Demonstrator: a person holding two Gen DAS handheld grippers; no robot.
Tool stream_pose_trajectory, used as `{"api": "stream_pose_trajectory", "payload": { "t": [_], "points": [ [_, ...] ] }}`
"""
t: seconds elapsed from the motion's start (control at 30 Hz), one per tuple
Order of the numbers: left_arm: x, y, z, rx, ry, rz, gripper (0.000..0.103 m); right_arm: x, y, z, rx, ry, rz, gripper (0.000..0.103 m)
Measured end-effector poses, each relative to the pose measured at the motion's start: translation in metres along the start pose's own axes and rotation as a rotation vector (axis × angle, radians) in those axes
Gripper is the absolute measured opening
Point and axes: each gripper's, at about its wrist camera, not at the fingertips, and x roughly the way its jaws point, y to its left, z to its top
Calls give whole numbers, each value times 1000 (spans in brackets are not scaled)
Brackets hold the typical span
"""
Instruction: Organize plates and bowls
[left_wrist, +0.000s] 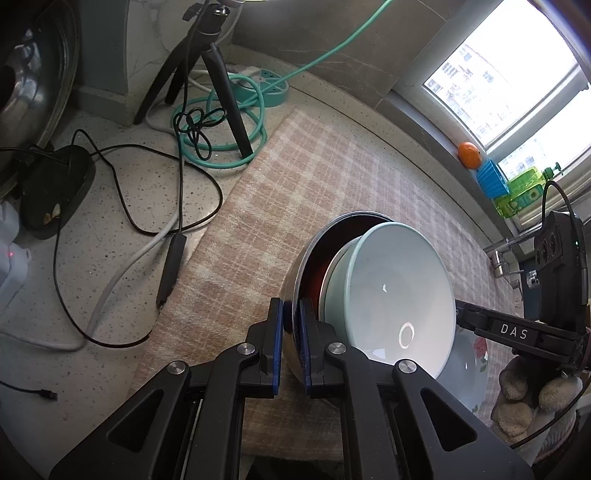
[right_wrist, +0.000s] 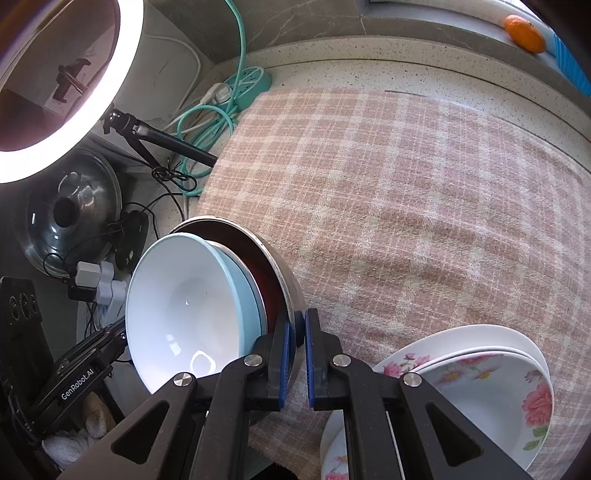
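Observation:
A steel bowl (left_wrist: 291, 354) holds two nested pale blue bowls, the top one (left_wrist: 399, 288) white inside. My left gripper (left_wrist: 291, 310) is shut on the steel rim, one blue pad inside and one outside. In the right wrist view my right gripper (right_wrist: 298, 325) is shut on the opposite rim of the same steel bowl (right_wrist: 288, 284), with the blue bowl (right_wrist: 184, 302) to its left. The right gripper's tips are hidden behind the blue bowl in the left wrist view. Flowered plates (right_wrist: 491, 380) lie stacked on the checked cloth (right_wrist: 406, 184) at the right.
Left of the cloth are a tripod (left_wrist: 218, 74), a coiled green cable (left_wrist: 221, 122), black wires and a power strip (right_wrist: 247, 85). A pot lid (right_wrist: 70, 218) and ring light (right_wrist: 74, 74) stand at the left. An orange (left_wrist: 470, 155) sits on the windowsill.

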Motion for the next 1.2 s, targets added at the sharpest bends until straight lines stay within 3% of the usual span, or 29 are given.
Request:
{"api": "stream_pose_trajectory", "payload": {
  "t": [0.53,1.2],
  "points": [
    [-22,-30,4,45,-46,-17,7,-37,-5,-8,12,-46,14,7],
    [-25,-107,-5,163,-54,-71,7,-99,-60,-40,82,-112,-14,7]
  ]
}}
